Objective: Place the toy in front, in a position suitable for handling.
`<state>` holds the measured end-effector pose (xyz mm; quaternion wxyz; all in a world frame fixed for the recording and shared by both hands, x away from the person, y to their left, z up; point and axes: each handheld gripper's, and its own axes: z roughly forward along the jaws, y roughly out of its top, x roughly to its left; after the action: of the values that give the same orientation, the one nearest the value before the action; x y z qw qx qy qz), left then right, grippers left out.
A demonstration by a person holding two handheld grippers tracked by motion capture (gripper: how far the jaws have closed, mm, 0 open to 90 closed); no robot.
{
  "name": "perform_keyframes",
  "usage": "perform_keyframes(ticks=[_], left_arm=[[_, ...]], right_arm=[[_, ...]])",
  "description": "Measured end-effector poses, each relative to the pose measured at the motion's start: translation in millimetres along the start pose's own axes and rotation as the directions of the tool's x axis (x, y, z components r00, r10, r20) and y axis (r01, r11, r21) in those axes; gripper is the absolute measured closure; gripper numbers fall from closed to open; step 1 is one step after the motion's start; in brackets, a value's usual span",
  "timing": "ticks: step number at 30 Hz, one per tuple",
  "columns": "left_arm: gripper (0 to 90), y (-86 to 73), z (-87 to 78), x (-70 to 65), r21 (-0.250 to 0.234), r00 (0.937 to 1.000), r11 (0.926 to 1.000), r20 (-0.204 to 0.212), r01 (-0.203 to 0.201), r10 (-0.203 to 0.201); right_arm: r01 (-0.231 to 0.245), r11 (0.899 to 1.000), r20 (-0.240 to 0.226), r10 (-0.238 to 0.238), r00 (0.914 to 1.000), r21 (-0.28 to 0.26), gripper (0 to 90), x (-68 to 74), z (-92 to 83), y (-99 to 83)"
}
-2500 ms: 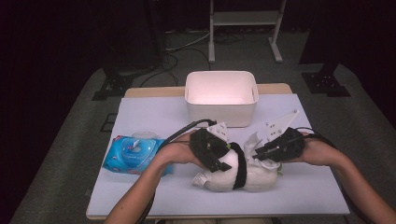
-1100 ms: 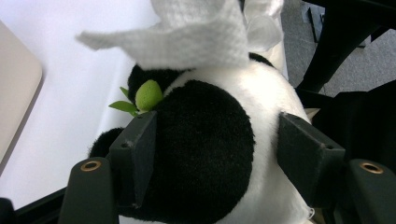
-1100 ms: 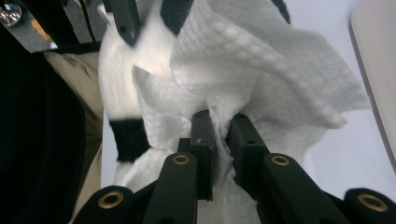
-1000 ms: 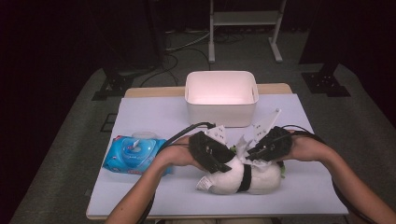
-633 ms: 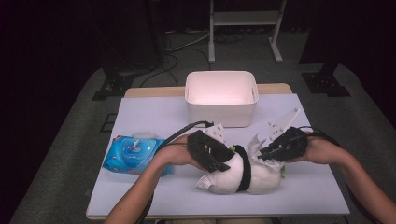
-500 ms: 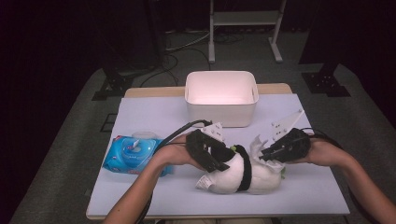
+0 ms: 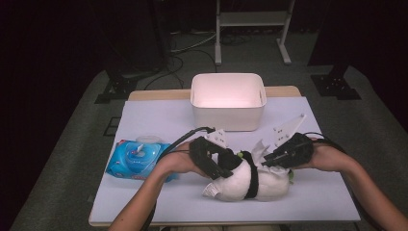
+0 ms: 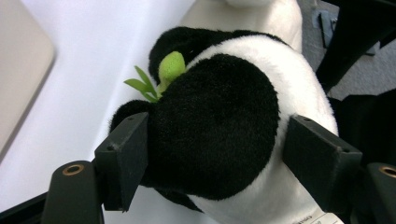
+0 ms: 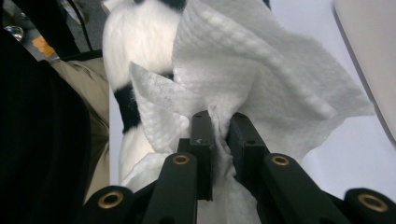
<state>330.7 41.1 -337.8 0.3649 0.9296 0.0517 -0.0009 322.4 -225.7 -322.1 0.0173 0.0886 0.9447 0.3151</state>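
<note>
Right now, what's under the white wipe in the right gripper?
The wipe, pinched in the right gripper, lies against the panda plush; white and black fur shows beside it. The fur directly beneath is covered. The left gripper straddles the plush's black part.

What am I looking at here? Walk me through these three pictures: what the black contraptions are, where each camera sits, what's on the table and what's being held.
There is no robot here: a person holds a pair of hand-held tongs in each hand. The high view looks down on the table. The other two cameras ride on the tongs and look along their black jaws.

On the table lie a plush panda, a blue pack of wet wipes and a white tub at the back.

The left tongs straddle a black part of the panda; their jaws have just been opening, and the pads don't seem to press on it. The right tongs are clamped on a white wipe held against the panda.
</note>
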Motion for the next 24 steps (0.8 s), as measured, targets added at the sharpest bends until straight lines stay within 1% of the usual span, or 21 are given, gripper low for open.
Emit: perform_keyframes(ticks=[1, 2, 3, 4, 5, 6, 8, 10, 13, 15, 17, 18, 23, 24], left_arm=[[25.8, 1.1, 1.3, -0.4, -0.002, 1.0000, 1.0000, -0.001, 0.002, -0.002], [25.9, 2.4, 2.8, -1.0, 0.000, 1.0000, 1.0000, 0.007, -0.004, 0.004], [25.9, 4.4, 4.0, -2.1, -0.003, 0.9999, 0.9999, 0.007, -0.010, 0.010], [25.9, 6.7, 4.9, -2.7, -0.004, 0.9998, 0.9998, 0.005, -0.018, 0.018], [25.9, 8.9, 6.0, -3.3, -0.001, 0.9997, 0.9997, 0.008, -0.023, 0.023], [25.9, 10.8, 6.5, -3.6, 0.007, 0.9994, 0.9994, 0.002, -0.033, 0.033], [25.8, 13.1, 7.0, -3.5, 0.006, 0.9994, 0.9993, -0.002, -0.036, 0.036], [25.8, 14.8, 7.7, -3.6, -0.004, 0.9993, 0.9993, 0.002, -0.038, 0.038], [25.6, 18.3, 9.4, -4.0, -0.010, 0.9990, 0.9989, 0.005, -0.045, 0.045], [25.4, 18.8, 9.2, -3.9, -0.008, 0.9990, 0.9990, 0.001, -0.045, 0.045], [24.3, 16.7, 8.1, -2.8, -0.014, 0.9995, 0.9994, -0.001, -0.032, 0.032], [23.8, 16.7, 8.1, -2.8, -0.014, 0.9995, 0.9994, -0.001, -0.032, 0.032], [22.1, 12.2, 3.9, -3.1, -0.018, 0.9997, 0.9995, -0.005, -0.026, 0.026], [21.7, 11.5, 2.7, -3.4, -0.014, 0.9997, 0.9997, -0.006, -0.022, 0.022]], right_arm=[[0.002, 1.000, -0.004, -0.002, 1.0000, -0.001, 80.2, -0.3, 1.7, 1.7], [0.008, 1.000, -0.002, -0.008, 1.0000, -0.001, 80.2, -1.1, 3.5, 3.5], [0.005, 1.000, -0.010, -0.005, 0.9999, -0.006, 80.2, -1.3, 5.5, 5.2], [0.005, 1.000, -0.017, -0.005, 0.9998, -0.002, 80.2, -1.1, 8.1, 7.1], [0.016, 1.000, -0.018, -0.016, 0.9997, 0.006, 80.2, -1.1, 11.3, 8.9], [0.017, 1.000, -0.025, -0.017, 0.9995, 0.009, 80.2, -1.1, 13.7, 10.7], [0.019, 1.000, -0.029, -0.019, 0.9994, 0.007, 80.2, -1.9, 15.1, 13.5], [0.014, 1.000, -0.033, -0.015, 0.9994, -0.012, 80.2, -3.6, 13.6, 17.2], [0.031, 0.999, -0.032, -0.033, 0.9990, -0.045, 80.2, -4.6, 11.0, 28.7], [0.040, 0.998, -0.031, -0.042, 0.9987, -0.044, 80.2, -4.8, 11.7, 34.5], [0.038, 0.999, -0.033, -0.039, 0.9987, -0.039, 80.2, -5.8, 13.1, 35.1], [0.034, 0.999, -0.032, -0.035, 0.9989, -0.032, 80.2, -6.1, 13.9, 34.0], [0.019, 1.000, -0.029, -0.020, 0.9994, -0.012, 80.2, -4.7, 13.9, 22.9], [0.023, 1.000, -0.032, -0.023, 0.9992, -0.009, 80.2, -4.6, 13.4, 21.2]])
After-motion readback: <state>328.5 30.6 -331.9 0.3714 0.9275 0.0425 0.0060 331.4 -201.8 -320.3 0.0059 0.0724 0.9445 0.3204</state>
